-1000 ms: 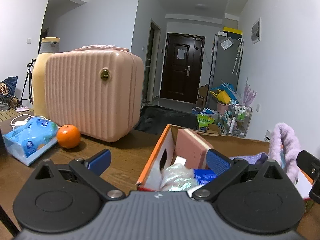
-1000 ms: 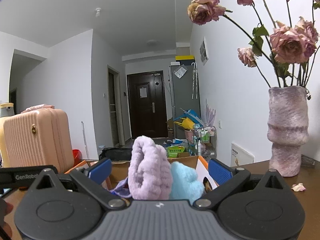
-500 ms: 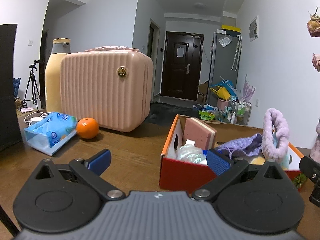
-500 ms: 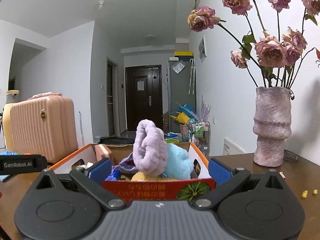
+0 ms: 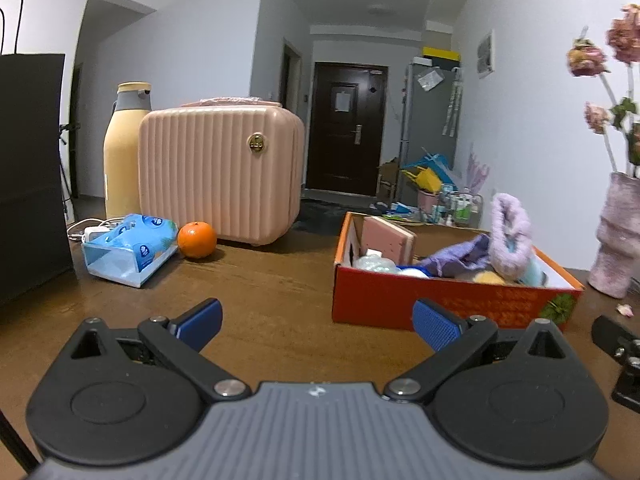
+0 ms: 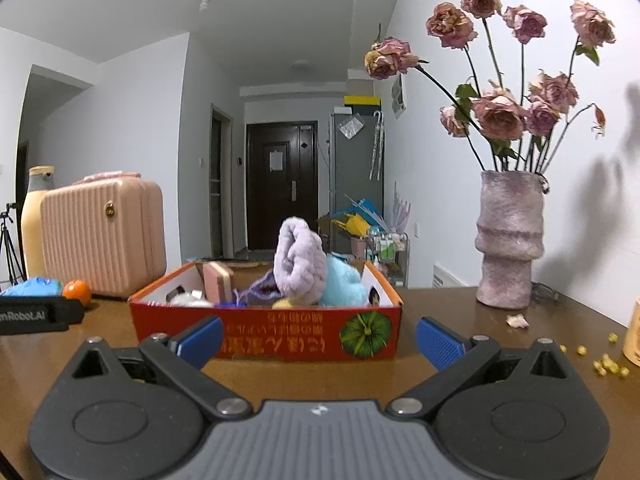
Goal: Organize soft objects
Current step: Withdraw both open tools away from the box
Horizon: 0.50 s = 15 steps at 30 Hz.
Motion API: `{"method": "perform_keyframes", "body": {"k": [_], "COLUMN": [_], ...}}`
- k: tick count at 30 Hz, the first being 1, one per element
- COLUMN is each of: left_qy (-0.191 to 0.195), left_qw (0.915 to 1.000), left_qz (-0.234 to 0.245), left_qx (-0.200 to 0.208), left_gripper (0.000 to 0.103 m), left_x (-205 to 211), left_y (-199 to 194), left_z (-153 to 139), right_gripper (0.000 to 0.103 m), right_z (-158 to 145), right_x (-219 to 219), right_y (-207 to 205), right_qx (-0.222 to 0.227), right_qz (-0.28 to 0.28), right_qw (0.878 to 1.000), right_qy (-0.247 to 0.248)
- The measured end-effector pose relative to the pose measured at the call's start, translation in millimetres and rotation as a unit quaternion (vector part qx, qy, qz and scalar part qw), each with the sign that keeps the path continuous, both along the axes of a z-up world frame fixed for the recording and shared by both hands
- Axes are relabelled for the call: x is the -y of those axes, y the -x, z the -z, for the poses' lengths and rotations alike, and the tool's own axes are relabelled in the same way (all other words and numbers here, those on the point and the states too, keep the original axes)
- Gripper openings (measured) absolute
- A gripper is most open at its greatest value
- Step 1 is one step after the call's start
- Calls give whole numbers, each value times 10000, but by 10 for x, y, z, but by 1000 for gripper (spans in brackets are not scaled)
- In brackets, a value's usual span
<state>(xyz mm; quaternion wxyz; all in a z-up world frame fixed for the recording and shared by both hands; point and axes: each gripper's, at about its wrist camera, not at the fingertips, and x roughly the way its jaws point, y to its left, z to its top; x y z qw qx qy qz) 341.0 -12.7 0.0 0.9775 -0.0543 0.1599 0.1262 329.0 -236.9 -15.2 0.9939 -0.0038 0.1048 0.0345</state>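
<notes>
We held both grippers, left (image 5: pixel 316 322) and right (image 6: pixel 318 340), spread wide and empty, short of the box (image 6: pixel 266 334). Soft items (lilac plush (image 6: pixel 300 266) topmost) sat piled inside it, presumably so nothing spilled onto the table (image 5: pixel 260 300).

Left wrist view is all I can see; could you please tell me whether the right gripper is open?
Observer: Yes, the right gripper is open and empty, facing the red box.
Operator: Thank you. Is anything on the table to the right of the vase?
Observer: Small yellow crumbs lie scattered on the table, right of the vase.
Operator: Anything else there, please?
Observer: A pale yellow container stands beyond the crumbs, cut off by the frame's edge.
</notes>
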Motion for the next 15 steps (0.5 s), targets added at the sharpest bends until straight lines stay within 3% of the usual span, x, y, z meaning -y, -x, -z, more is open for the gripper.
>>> {"method": "perform_keyframes", "body": {"k": [15], "left_qy": [-65], "left_qw": [9968], "left_qz": [766], "left_qx": [209], "left_gripper": [103], "left_x": [101], "left_y": [1304], "left_z": [-39], "right_gripper": [103], "right_z": [47], "right_x": [35], "right_y": [1347], "right_qx": [-133], "right_qz": [94], "right_qw": [9997], "right_qy": [180]}}
